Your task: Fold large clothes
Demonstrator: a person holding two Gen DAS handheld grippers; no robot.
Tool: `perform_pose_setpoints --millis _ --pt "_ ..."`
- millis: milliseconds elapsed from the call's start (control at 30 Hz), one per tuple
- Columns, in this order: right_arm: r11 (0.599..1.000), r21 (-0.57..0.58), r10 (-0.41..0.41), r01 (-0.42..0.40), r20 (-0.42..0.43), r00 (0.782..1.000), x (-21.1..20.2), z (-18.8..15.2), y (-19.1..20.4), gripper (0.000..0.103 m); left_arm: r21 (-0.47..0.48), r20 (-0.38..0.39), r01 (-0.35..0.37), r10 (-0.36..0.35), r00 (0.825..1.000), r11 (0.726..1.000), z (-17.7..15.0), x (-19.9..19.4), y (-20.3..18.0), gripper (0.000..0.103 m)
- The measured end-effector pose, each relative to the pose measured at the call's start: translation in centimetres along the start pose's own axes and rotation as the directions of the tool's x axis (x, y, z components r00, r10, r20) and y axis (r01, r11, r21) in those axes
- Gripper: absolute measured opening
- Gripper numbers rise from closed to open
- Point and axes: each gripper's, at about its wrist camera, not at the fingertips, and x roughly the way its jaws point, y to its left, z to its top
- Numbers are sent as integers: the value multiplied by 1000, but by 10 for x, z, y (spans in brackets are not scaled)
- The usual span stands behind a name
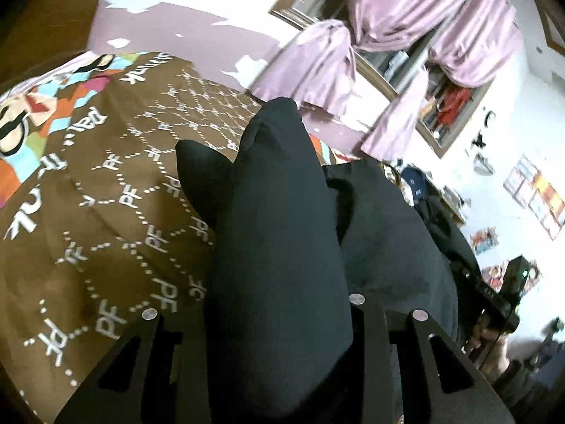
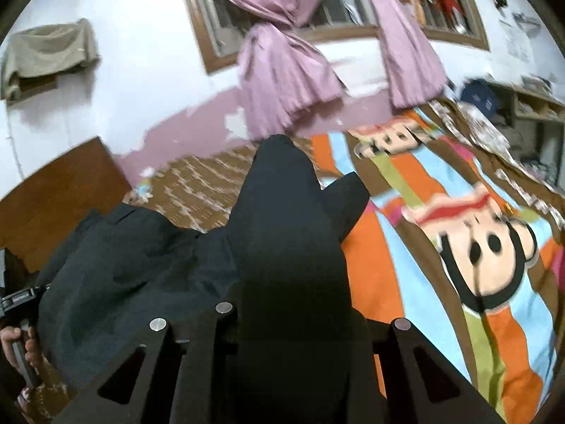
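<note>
- The left wrist view looks forward and downward along its own fingers, close over the brown-patterned part of the bedspread (image 1: 106, 194), toward the wall with the pink curtains (image 1: 406, 28).
- The right wrist view looks the same way from the other side — over the striped cartoon part of the bedspread, curtains ahead.
- Both share the dark garment (image 1: 282, 229), bunched right against each lens, and each catches the other gripper's hand at its edge.

a cartoon monkey bedspread (image 2: 459, 247) covers the bed beneath knotted pink curtains (image 2: 282, 70) and a wood-framed window (image 2: 208, 35).
</note>
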Motion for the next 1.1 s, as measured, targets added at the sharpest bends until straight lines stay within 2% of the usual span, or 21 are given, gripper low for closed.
perform_pose_setpoints --millis 167,233,400,500,533,600,667,700,833,933,1000,1100 --pt "999 26 -29 30 -49 998 10 -14 -22 32 -19 -74 -61 60 995 998 -14 36 10 27" --pt "999 22 -35 37 -55 998 10 -13 -25 40 -62 -91 -85 79 993 994 -19 43 22 29" --pt "996 49 -74 77 -62 995 9 -17 -26 91 -68 -128 -137 128 983 988 -19 43 33 41" --pt "991 24 -126 128 -58 990 7 -19 -25 95 -55 -137 -201 192 972 978 -19 43 30 58" --pt "989 11 -147 148 -58 987 6 -19 -23 95 -52 -128 -244 236 963 968 -19 42 29 65" --pt "984 -3 -177 177 -45 983 2 -19 -21 97 -52 -115 -280 273 955 959 -21 39 27 71" --pt "982 -2 -190 190 -25 981 -5 -19 -19 99 -48 -93 -318 313 945 947 -21 36 21 93" --pt "981 -1 -194 194 -20 981 -8 -19 -18 101 -43 -75 -332 328 942 942 -21 33 17 99" --pt "984 5 -179 179 -9 984 -24 -15 -8 101 36 73 -386 383 921 922 -21 13 -9 101" --pt "990 10 -140 140 -16 990 -38 -12 6 102 137 132 -431 415 900 892 -25 3 -34 101" --pt "994 5 -111 112 -16 994 -48 -12 17 102 195 156 -433 408 900 880 -30 -2 -53 101" --pt "997 -18 -73 73 -4 997 -67 -12 35 102 232 165 -403 372 913 885 -37 -10 -72 101"
